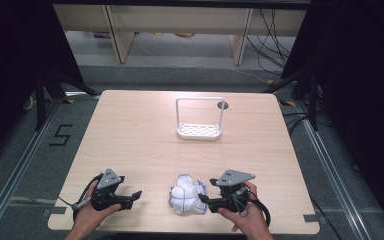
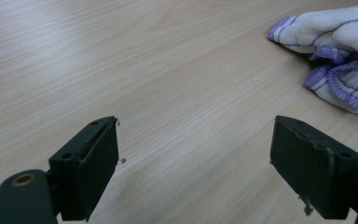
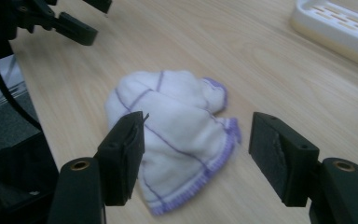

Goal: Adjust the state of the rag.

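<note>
Both grippers rest on the bench, jaws apart: the right gripper (image 1: 203, 200) beside the crumpled cloth (image 1: 186, 194), the left gripper (image 1: 136, 194) empty.

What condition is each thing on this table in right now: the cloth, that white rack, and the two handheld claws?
Cloth: crumpled in a heap on the table, not gripped.
White rack: upright, empty, handle arched over its perforated tray.
Left gripper: jaws open, nothing between them, cloth off to one side.
Right gripper: jaws open, poised at the cloth's near edge, not clamped on it.
Table: bare wood around these things.
</note>
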